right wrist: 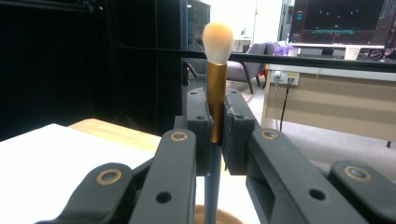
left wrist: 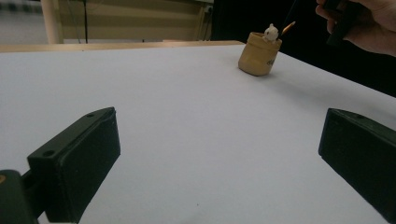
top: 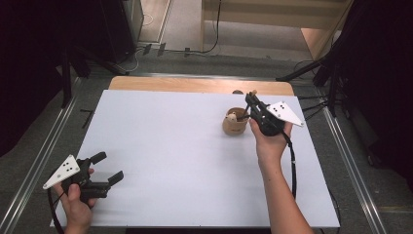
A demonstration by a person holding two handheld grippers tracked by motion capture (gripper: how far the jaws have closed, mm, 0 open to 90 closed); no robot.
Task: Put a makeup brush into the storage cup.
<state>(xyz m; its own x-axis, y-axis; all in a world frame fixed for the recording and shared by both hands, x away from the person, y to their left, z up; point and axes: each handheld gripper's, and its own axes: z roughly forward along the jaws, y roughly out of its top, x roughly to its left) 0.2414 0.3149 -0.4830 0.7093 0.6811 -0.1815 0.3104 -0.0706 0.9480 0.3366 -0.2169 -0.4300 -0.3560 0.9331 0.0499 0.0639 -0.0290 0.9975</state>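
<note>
Resting idle at the near left corner of the white tabletop (top: 195, 161), my left gripper (top: 108, 170) stands with its jaws spread wide and nothing between them; its own view looks across bare white surface toward the cup (left wrist: 259, 54) in the distance. Nothing on that side appears to need doing.

Farther right, toward the far edge, the small tan cup (top: 235, 124) stands upright, with a pale little figure-like piece (left wrist: 271, 32) poking above its rim; what that piece is I cannot tell.

At the right, my right gripper (top: 252, 108) hovers just above and beside the cup, clenched on a brush (right wrist: 216, 88). In the right gripper view the jaws pinch the gold ferrule, the pale bristle head points up, and the dark handle runs down toward the cup's rim (right wrist: 219, 215) directly below.

By my reading, the pickup is done and the brush is lined up over the cup, handle first. Whether the handle tip is already inside the rim is not clear from these views. What looks left is lowering it in, letting go, and drawing the right gripper clear without tipping the cup.
</note>
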